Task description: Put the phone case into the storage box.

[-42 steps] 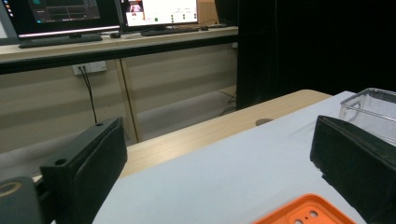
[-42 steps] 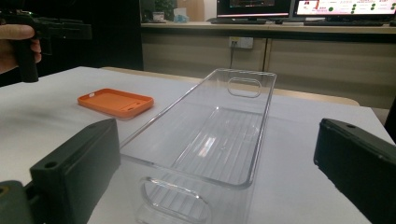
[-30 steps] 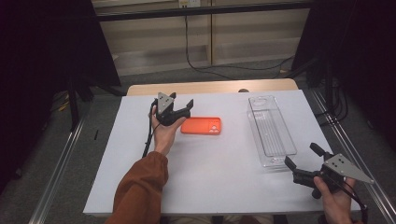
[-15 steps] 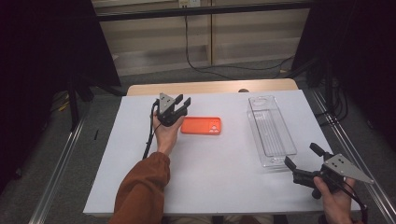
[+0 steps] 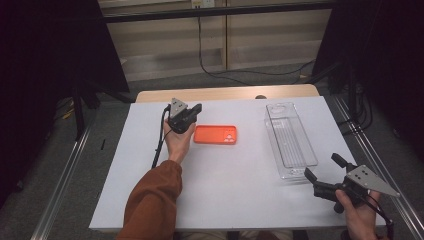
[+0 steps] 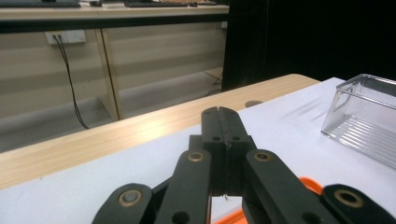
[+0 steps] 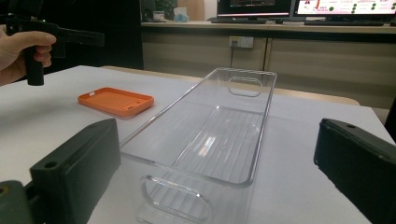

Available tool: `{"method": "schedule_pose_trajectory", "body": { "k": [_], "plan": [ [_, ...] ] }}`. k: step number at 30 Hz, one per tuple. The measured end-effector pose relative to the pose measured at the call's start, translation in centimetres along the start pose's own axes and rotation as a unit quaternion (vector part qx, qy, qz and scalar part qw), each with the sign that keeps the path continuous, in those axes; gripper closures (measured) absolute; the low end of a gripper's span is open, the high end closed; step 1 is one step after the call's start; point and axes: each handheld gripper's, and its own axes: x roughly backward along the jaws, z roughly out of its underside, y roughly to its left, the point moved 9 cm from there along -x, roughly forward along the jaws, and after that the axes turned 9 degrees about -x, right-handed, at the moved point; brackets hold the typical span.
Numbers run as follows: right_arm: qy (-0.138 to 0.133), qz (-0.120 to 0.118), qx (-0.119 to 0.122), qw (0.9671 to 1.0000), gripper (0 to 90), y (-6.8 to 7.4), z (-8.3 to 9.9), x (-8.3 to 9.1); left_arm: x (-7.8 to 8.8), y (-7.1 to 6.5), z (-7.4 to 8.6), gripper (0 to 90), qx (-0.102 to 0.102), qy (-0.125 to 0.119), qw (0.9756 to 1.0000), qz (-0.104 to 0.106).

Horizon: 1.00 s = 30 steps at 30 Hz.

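High view: the left hand-held gripper hovers just beside the orange phone case, which lies flat mid-desk; its jaws have just been closing and now meet with nothing between them. Bare white desk spreads in front of the case toward the near edge. At the right, the clear bin is empty. The right hand-held gripper sits spread at the bin's near end, close to the desk's right edge.
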Motion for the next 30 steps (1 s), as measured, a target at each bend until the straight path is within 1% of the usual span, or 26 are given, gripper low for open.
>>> {"method": "schedule_pose_trajectory", "body": {
  "k": [1, 2, 5, 7, 8, 10, 12, 14, 16, 17, 18, 19, 20, 21, 22, 26, 27, 28, 29, 30],
  "plan": [
    [0.0, -0.001, -0.001, 1.0, 0.0, 0.0, 0.0, 0.0, -0.1, 0.1, 0.0, 90.0, 0.0, 0.004, 1.0, 0.002],
    [0.0, -0.001, -0.001, 1.0, 0.0, 0.0, 0.0, 0.0, -0.2, 0.0, 0.0, 90.0, 0.007, 0.007, 0.9999, 0.007],
    [0.0, 0.0, 0.0, 1.0, 0.0, 0.0, 0.0, 0.0, -0.6, -0.1, 0.2, 90.0, 0.009, 0.019, 0.9997, 0.011],
    [-0.001, -0.002, 0.0, 1.0, 0.0, 0.0, 0.0, 0.0, -0.9, -0.1, 0.5, 90.0, 0.014, 0.034, 0.9992, 0.016],
    [0.0, -0.001, -0.001, 1.0, 0.0, 0.0, 0.0, 0.0, -1.1, -0.1, 0.6, 90.0, 0.018, 0.038, 0.9989, 0.018],
    [-0.001, -0.001, -0.001, 1.0, 0.0, 0.0, 0.0, 0.0, -1.4, -0.2, 0.8, 90.0, 0.031, 0.055, 0.9977, 0.027],
    [-0.001, 0.0, -0.001, 1.0, 0.0, 0.0, 0.0, 0.1, -1.6, -0.2, 1.1, 90.0, 0.043, 0.065, 0.9966, 0.027],
    [-0.001, 0.0, -0.003, 1.0, 0.0, 0.0, 0.0, 0.1, -1.7, -0.1, 1.3, 90.0, 0.044, 0.08, 0.9954, 0.028],
    [-0.001, -0.002, -0.001, 1.0, 0.0, 0.0, 0.0, 0.1, -1.9, 0.0, 1.5, 90.0, 0.047, 0.091, 0.9943, 0.029],
    [-0.001, -0.002, -0.001, 1.0, 0.0, 0.0, 0.0, 0.1, -1.9, 0.2, 1.6, 90.0, 0.05, 0.099, 0.9935, 0.026],
    [-0.001, -0.001, -0.002, 1.0, 0.0, 0.0, 0.0, 0.1, -2.0, 0.2, 1.6, 90.0, 0.053, 0.1, 0.9932, 0.026],
    [0.0, -0.001, -0.002, 1.0, 0.0, 0.0, 0.0, 0.1, -2.0, 0.3, 1.6, 90.0, 0.052, 0.107, 0.9925, 0.026],
    [-0.002, 0.0, -0.003, 1.0, 0.0, -0.1, 0.0, 0.1, -2.0, 0.3, 1.5, 90.0, 0.051, 0.109, 0.9923, 0.026],
    [-0.001, 0.0, -0.004, 1.0, 0.0, -0.1, 0.0, 0.1, -2.0, 0.3, 1.5, 90.0, 0.055, 0.116, 0.9914, 0.028],
    [-0.001, 0.0, -0.004, 1.0, 0.0, -0.1, 0.0, 0.1, -2.0, 0.4, 1.5, 90.0, 0.056, 0.119, 0.991, 0.027],
    [-0.001, -0.003, -0.001, 1.0, 0.0, 0.0, 0.0, 0.1, -2.1, 0.4, 1.5, 90.0, 0.054, 0.137, 0.9885, 0.032],
    [-0.001, -0.004, 0.0, 1.0, 0.0, 0.1, 0.0, 0.1, -2.1, 0.4, 1.5, 90.0, 0.054, 0.137, 0.9885, 0.032],
    [-0.002, -0.004, 0.001, 1.0, 0.0, 0.2, -0.1, 0.1, -2.1, 0.5, 1.6, 90.0, 0.055, 0.146, 0.9873, 0.029],
    [-0.001, -0.004, 0.001, 1.0, 0.0, 0.2, -0.1, 0.1, -2.1, 0.5, 1.6, 90.0, 0.055, 0.146, 0.9873, 0.029],
    [-0.001, -0.004, 0.001, 1.0, 0.0, 0.2, 0.0, 0.1, -2.2, 0.7, 1.7, 90.0, 0.052, 0.154, 0.9863, 0.025]
  ]
}}
